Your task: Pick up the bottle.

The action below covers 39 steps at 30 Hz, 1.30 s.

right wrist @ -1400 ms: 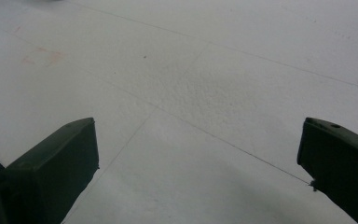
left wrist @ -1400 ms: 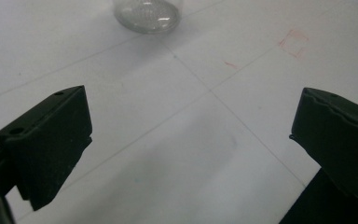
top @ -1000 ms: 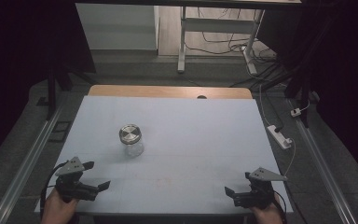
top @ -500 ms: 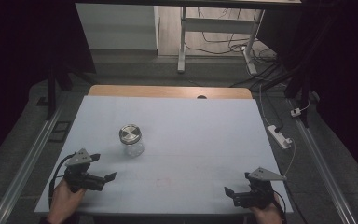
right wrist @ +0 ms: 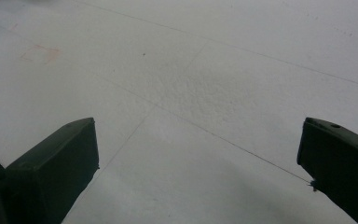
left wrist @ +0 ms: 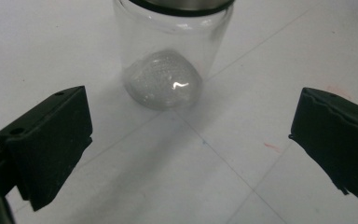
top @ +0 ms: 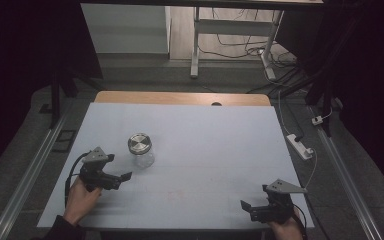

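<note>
Pointing at the jar [top: 140,149], the left gripper [top: 121,179] hovers near it, jaws spread (nothing held). The right gripper [top: 246,207], well apart from the jar, gapes too.

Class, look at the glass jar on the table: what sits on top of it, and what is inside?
A metal lid caps the glass jar. Through the glass, nothing shows inside.

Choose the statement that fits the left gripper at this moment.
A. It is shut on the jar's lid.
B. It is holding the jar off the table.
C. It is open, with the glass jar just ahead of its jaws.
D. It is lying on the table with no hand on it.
C: in the left gripper view the left gripper has its jaws wide apart, and the glass jar stands on the table just beyond them, untouched.
</note>
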### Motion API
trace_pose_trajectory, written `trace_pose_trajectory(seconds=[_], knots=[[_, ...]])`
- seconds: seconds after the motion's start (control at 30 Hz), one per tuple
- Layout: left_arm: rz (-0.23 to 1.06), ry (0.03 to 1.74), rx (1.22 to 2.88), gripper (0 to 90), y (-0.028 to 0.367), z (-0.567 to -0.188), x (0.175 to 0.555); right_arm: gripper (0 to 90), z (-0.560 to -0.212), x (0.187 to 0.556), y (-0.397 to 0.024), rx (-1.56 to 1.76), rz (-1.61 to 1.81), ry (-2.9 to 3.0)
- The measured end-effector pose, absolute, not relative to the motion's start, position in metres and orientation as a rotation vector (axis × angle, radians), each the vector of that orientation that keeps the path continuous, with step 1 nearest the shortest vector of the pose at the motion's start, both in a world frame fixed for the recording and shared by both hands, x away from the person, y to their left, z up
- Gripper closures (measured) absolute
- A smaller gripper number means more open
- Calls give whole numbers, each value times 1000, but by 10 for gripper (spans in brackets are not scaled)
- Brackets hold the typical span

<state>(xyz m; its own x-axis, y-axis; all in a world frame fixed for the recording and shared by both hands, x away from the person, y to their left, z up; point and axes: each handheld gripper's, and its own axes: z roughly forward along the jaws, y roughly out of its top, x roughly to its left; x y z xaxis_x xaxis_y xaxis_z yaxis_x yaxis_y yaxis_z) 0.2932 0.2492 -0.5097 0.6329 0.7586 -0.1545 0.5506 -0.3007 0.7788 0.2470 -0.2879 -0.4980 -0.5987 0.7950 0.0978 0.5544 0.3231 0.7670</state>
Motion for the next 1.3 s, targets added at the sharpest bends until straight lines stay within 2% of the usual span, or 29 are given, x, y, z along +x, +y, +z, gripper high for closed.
trace_pose_trajectory(seconds=[0.3,0.73,1.3], knots=[[335,1037,2019,0,245,-509,311,0,-498,247,-288,1210,1147,2300],[266,1002,1994,0,235,-512,337,0,-498,247,-288,1208,1145,2305],[322,950,2102,0,206,-519,363,0,-498,247,-287,1205,1142,2308]])
